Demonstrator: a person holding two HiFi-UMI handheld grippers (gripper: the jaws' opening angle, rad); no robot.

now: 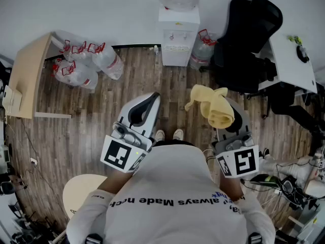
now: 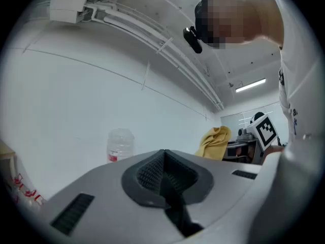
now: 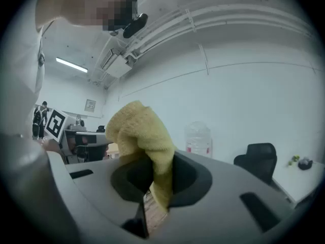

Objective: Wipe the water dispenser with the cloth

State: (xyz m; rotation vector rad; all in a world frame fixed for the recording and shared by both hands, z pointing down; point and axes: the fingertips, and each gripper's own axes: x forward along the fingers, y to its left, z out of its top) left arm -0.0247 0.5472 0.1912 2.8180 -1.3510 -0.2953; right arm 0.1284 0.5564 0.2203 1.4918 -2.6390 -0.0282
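Pinching a crumpled yellow terry cloth in its jaws, the right gripper holds it aloft. The left gripper has jaws pressed together, empty. A white box-shaped water dispenser stands well ahead, by the wall.

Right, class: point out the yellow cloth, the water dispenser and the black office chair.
yellow cloth (image 1: 214, 107): head view, on its bunched middle fold.
water dispenser (image 1: 177, 38): head view, on the white front panel.
office chair (image 1: 249, 27): head view, on the black backrest.
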